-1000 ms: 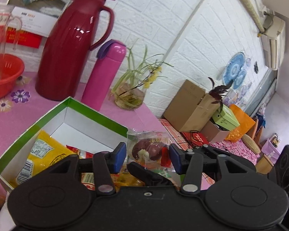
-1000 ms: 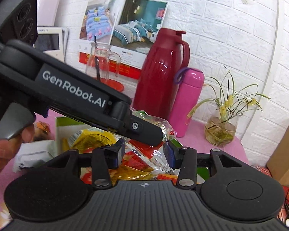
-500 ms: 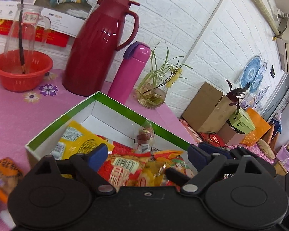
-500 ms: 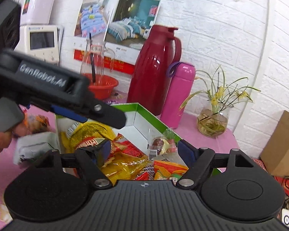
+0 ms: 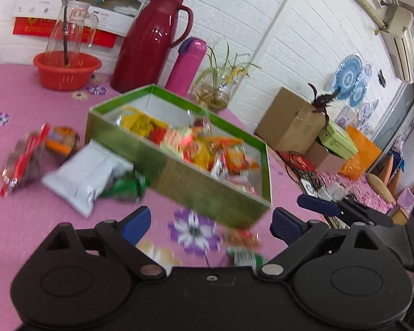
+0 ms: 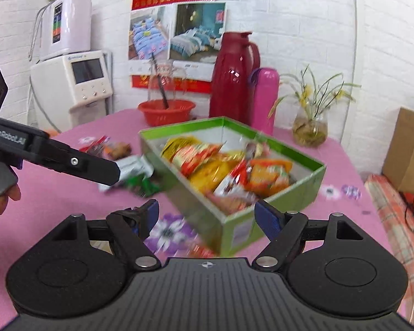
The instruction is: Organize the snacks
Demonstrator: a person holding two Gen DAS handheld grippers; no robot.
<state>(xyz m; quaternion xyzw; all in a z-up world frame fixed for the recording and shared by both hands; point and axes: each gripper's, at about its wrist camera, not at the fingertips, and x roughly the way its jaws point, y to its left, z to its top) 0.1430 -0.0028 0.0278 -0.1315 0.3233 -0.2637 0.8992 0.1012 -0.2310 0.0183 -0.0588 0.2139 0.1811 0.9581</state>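
Note:
A green box (image 5: 196, 184) (image 6: 298, 190) on the pink cloth holds several bright snack packets (image 5: 215, 151) (image 6: 229, 171). Loose snacks lie left of it: a white pack (image 5: 85, 171) (image 6: 132, 165), a green packet (image 5: 127, 187), a red-striped bag (image 5: 19, 162) and an orange snack (image 5: 60, 140). A small packet (image 5: 243, 245) lies near the box's front corner. My left gripper (image 5: 211, 223) is open and empty, in front of the box. My right gripper (image 6: 207, 215) is open and empty at the box's near corner. The left gripper also shows in the right wrist view (image 6: 69, 162).
At the back stand a red basket with a glass jug (image 5: 66, 69), a dark red thermos (image 5: 151, 41), a pink bottle (image 5: 186, 66) and a plant vase (image 5: 212, 96). The table edge runs along the right; cardboard boxes (image 5: 292, 118) sit beyond it.
Both grippers opened and pulled back from over the box. The clear snack bag that the left gripper held one second ago now lies in the box.

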